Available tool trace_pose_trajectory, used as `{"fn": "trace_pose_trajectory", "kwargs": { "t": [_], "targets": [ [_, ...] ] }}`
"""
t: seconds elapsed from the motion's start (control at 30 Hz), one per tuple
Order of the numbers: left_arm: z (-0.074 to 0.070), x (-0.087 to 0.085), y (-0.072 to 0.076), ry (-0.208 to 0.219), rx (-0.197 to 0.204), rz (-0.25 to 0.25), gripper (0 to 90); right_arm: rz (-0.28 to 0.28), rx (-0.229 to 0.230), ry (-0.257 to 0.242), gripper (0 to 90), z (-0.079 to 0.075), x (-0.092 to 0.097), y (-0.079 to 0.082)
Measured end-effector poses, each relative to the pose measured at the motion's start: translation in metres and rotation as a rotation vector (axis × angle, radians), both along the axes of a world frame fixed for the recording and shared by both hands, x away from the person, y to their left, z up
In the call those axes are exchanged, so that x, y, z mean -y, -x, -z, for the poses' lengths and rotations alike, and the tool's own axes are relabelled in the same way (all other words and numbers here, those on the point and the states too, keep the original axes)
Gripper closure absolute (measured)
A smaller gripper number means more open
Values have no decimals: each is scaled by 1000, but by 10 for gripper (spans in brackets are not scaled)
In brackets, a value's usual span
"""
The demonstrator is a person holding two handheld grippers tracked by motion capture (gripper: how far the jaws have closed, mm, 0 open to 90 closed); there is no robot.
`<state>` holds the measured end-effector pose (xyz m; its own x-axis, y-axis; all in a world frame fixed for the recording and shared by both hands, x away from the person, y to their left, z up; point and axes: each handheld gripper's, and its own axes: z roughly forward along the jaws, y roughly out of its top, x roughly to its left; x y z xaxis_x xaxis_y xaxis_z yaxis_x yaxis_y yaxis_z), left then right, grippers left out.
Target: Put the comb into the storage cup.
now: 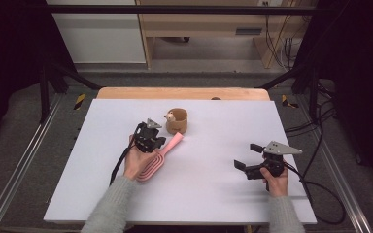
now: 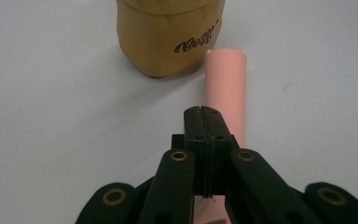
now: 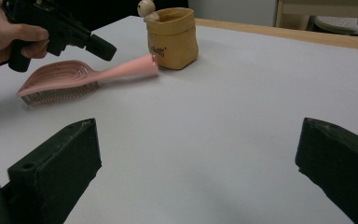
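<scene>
A pink hairbrush [image 1: 156, 162] lies bristles down on the white table [image 1: 213, 194], its handle [image 2: 226, 88] pointing at a tan fabric pouch [image 1: 178, 122]. The pouch [image 2: 168, 32] has dark script on its side, and a small round-headed figure [image 3: 145, 7] sits on its rim. My left gripper [image 2: 202, 112] is shut, jaws pressed together with nothing between them, just above and beside the handle. From the right gripper view, the left gripper [image 3: 103, 49] hovers over the brush [image 3: 60, 81]. My right gripper [image 1: 246, 156] is open near the table's right side, away from the brush.
A wooden strip [image 1: 182, 93] runs along the table's far edge. Beyond it are a wooden shelf unit [image 1: 209, 34] and hanging cables [image 1: 284, 43]. Bare white surface [image 3: 223, 121] spreads between the two grippers.
</scene>
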<state>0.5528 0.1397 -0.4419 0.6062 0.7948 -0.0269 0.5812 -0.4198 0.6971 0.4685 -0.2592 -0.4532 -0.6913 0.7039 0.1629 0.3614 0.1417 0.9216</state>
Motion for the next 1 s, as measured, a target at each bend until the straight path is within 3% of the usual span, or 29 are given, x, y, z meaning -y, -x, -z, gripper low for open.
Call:
{"fn": "trace_pose_trajectory", "kwargs": {
  "t": [0.27,1.0],
  "targets": [
    [2,5,-1,-23,-13,0,898,-1,0,0,3,0,0,0],
    [7,9,-3,-38,-47,6,899,-2,0,0,3,0,0,0]
  ]
}}
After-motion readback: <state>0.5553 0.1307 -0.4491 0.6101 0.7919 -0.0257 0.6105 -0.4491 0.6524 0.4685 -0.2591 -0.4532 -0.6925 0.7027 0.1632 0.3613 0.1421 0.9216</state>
